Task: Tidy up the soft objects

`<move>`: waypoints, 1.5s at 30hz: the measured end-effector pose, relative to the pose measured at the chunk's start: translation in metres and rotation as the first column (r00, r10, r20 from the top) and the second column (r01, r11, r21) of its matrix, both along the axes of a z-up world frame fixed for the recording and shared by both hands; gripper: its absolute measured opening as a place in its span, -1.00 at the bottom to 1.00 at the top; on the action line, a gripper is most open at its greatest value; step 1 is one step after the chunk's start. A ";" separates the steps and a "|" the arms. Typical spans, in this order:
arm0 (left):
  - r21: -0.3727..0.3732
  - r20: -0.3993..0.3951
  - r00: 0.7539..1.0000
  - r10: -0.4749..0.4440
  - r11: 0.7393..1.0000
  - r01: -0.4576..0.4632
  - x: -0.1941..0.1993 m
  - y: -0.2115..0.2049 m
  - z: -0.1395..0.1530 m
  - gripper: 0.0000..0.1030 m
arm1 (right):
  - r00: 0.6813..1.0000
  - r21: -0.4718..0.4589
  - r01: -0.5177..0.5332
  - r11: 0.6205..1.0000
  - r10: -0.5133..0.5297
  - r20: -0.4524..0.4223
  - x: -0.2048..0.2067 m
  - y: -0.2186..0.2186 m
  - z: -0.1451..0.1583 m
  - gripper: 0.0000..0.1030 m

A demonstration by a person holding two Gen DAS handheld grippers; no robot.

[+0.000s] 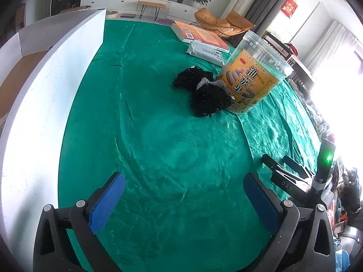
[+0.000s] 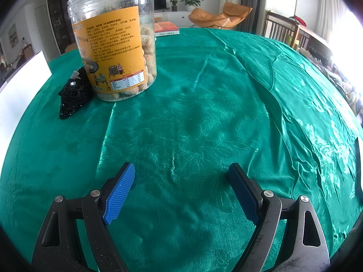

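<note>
A black beaded soft item point(image 1: 203, 93) with a grey tag lies crumpled on the green tablecloth point(image 1: 158, 147), touching the foot of a clear snack jar point(image 1: 251, 72) with a yellow label. In the right wrist view the same black item point(image 2: 73, 95) sits left of the jar point(image 2: 115, 45). My left gripper point(image 1: 183, 195) hovers open over bare cloth, well short of the black item, nothing between its blue pads. My right gripper point(image 2: 181, 190) is open too, over bare cloth to the right of the jar. The right gripper's fingers point(image 1: 288, 170) show at the left view's right edge.
A white cardboard box point(image 1: 45, 86) stands along the left side of the table. Behind the jar lie a pack of wipes point(image 1: 206, 52) and an orange book point(image 1: 199, 35). The tablecloth point(image 2: 249, 113) is wrinkled toward the right. Chairs and a cabinet stand beyond the table.
</note>
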State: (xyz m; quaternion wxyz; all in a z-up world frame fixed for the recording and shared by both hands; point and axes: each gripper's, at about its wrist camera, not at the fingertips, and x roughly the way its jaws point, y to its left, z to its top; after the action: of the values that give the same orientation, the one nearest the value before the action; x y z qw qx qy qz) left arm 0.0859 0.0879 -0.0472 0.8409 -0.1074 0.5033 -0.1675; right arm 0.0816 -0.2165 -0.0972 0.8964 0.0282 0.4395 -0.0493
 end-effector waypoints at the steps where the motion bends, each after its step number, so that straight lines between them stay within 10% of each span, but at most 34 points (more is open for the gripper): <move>1: -0.001 0.000 1.000 0.001 1.000 -0.001 0.001 0.000 0.000 1.00 | 1.000 0.000 0.000 1.000 0.000 0.000 0.000 0.000 0.000 0.68; 18: -0.048 0.025 1.000 0.016 0.999 -0.015 0.013 0.007 0.018 1.00 | 1.000 0.012 -0.011 1.000 0.011 0.000 0.000 0.003 0.000 0.68; 23: -0.096 0.069 0.997 0.045 0.995 -0.038 0.009 0.023 0.036 1.00 | 0.976 0.174 -0.207 0.963 0.191 0.104 -0.006 0.032 0.018 0.68; 35: -0.086 0.086 0.994 0.061 0.995 -0.054 -0.004 0.048 0.050 1.00 | 0.991 0.372 -0.133 0.919 0.125 0.044 0.116 0.096 0.006 0.62; 36: -0.083 0.081 0.995 0.064 0.995 -0.058 -0.005 0.050 0.048 1.00 | 0.990 0.357 -0.139 0.924 0.130 0.049 0.119 0.102 0.006 0.54; 38: -0.085 0.073 0.995 0.071 0.994 -0.065 -0.005 0.053 0.045 1.00 | 0.986 0.342 -0.163 0.926 0.161 0.034 0.124 0.112 0.003 -0.42; 45: -0.096 0.088 0.993 0.077 0.993 -0.069 0.002 0.049 0.042 1.00 | 0.974 0.413 -0.226 0.882 0.217 0.068 0.051 0.079 0.015 -0.43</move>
State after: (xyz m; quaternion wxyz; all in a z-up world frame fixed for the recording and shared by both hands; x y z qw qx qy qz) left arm 0.0877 0.1369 -0.0053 0.8627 -0.1568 0.4517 -0.1646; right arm 0.1324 -0.1380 -0.0820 0.8736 0.1695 0.4311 0.1489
